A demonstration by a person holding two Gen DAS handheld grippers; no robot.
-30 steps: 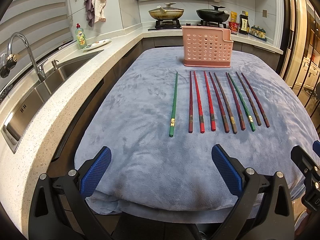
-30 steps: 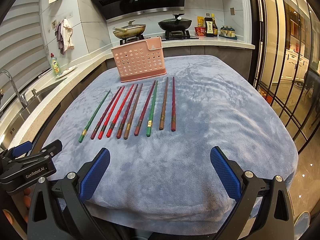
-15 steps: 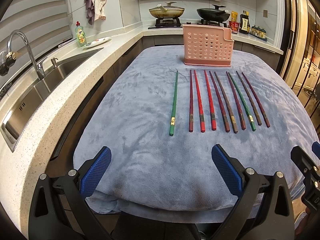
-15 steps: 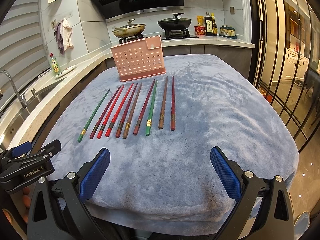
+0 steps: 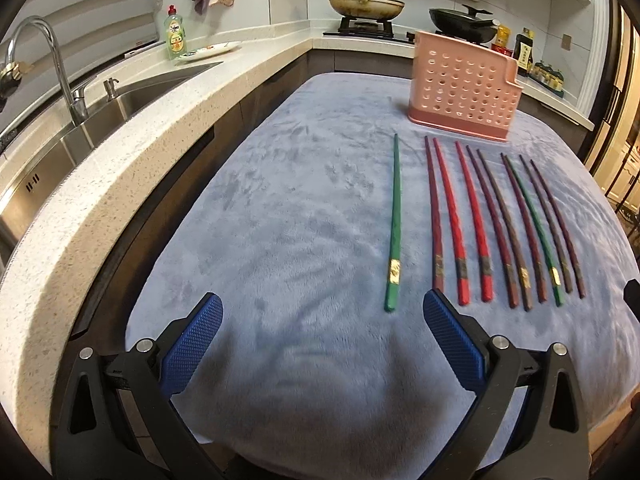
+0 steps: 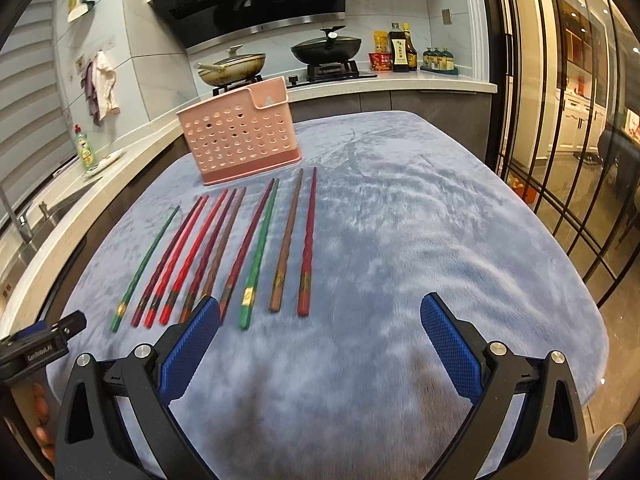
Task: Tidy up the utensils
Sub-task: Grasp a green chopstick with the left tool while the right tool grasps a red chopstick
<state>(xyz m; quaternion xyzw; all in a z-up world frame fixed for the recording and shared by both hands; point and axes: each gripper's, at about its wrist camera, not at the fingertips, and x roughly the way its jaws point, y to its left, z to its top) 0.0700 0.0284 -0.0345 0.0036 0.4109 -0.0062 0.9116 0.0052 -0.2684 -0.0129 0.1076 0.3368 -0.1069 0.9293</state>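
Note:
Several chopsticks lie side by side on a blue-grey cloth (image 5: 280, 240): a lone green one (image 5: 394, 220) at the left, then red (image 5: 448, 216), dark red, brown and another green one (image 6: 260, 252). A pink perforated utensil holder (image 5: 464, 88) stands upright behind them; it also shows in the right wrist view (image 6: 240, 140). My left gripper (image 5: 322, 320) is open and empty, just short of the near ends of the left chopsticks. My right gripper (image 6: 320, 320) is open and empty, near the right chopsticks' near ends (image 6: 304, 304).
A speckled counter (image 5: 120, 152) with a sink (image 5: 72, 120), tap and dish soap (image 5: 175, 34) runs along the left. Pans (image 6: 232, 66) sit on the stove behind, with sauce bottles (image 6: 400, 52). Glass doors (image 6: 560, 120) stand at the right.
Both grippers have moved forward toward the chopsticks, which now lie closer to the fingertips. The left view has shifted left. Nothing has been picked up.

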